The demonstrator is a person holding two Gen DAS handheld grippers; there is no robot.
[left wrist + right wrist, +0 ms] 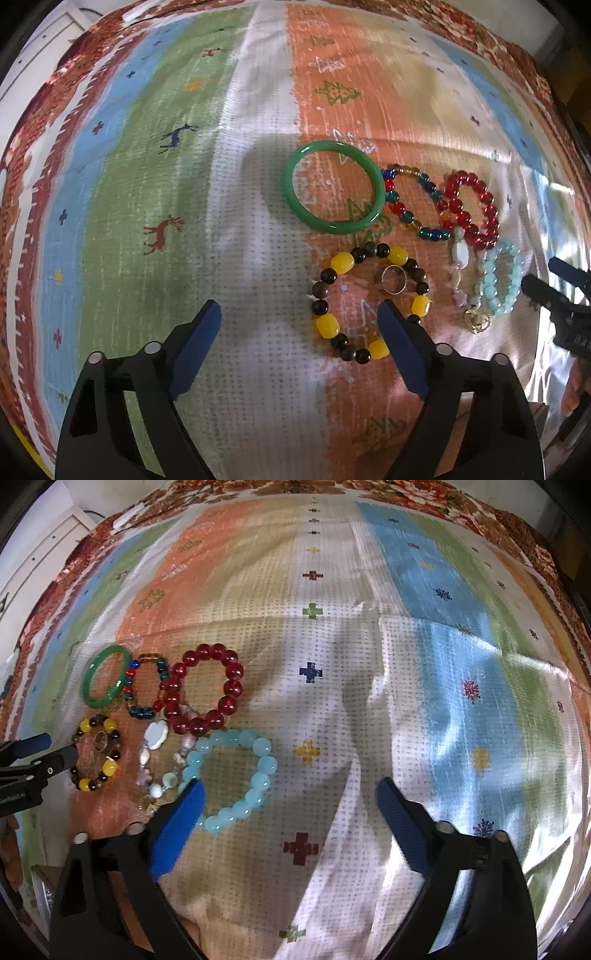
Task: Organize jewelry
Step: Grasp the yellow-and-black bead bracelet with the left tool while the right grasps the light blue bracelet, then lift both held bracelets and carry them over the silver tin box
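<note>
Several bracelets lie together on a patterned cloth. A green bangle (335,186) (106,675), a multicolour bead bracelet (413,201) (146,686), a red bead bracelet (471,208) (205,688), a light blue bead bracelet (502,282) (231,779), a yellow-and-black bead bracelet (369,302) (96,753) with a metal ring (393,279) (101,739) inside it, and a pale charm bracelet (465,284) (159,760). My left gripper (299,314) is open, its right finger over the yellow-and-black bracelet. My right gripper (290,794) is open, its left finger at the blue bracelet's edge.
The striped cloth (166,184) (443,664) with deer, tree and cross motifs covers the surface, wrinkled at the right. White furniture (44,550) stands beyond the far left edge. Each gripper shows at the edge of the other's view: the right gripper (550,291), the left gripper (51,751).
</note>
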